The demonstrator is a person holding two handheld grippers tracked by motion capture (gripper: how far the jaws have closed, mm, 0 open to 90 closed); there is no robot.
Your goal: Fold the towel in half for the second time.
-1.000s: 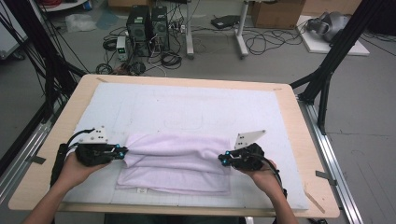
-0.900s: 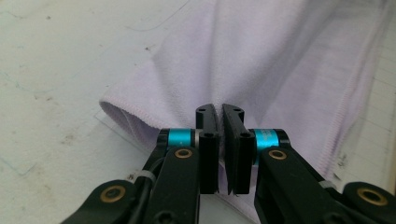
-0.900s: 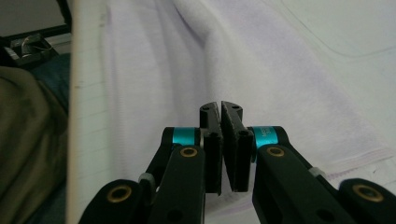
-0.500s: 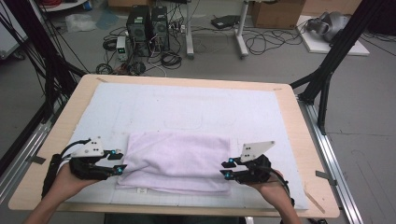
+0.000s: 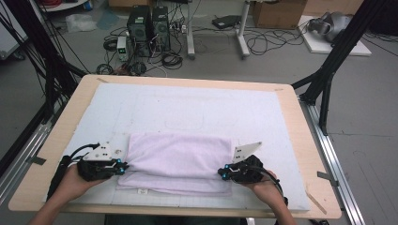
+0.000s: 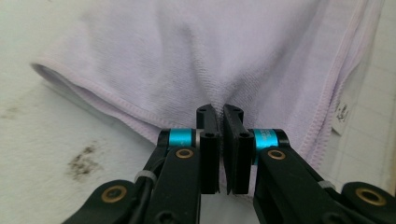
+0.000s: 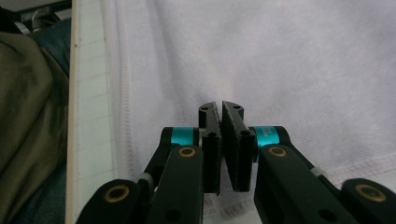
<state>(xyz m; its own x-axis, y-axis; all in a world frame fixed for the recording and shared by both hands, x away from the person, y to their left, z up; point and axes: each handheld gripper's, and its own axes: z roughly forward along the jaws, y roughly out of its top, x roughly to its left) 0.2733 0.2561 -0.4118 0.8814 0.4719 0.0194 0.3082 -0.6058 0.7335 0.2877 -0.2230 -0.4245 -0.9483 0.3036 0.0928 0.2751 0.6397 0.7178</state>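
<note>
The towel is lying folded on the white mat, near the front edge of the table, close to the person. It is pale lilac, wider than deep, with an upper layer sitting a little back from the lower one, so a strip of the bottom layer is showing along the near side. A small tag is poking out at the near left corner.

The left gripper is sitting at the towel's left edge, the left hand behind it. In the left gripper view its jaws have just been closing and are now standing pinched together on a fold of the towel, the cloth puckering up to them and the stitched hem running off beside.

The right gripper is at the towel's right near corner, the right hand behind it. Its jaws have also just been closing; in the right gripper view they are pressed together with towel cloth gathering into them, the hem lying parallel to the mat's edge.

There are no containers on the table; the towel is resting straight on the mat.
</note>
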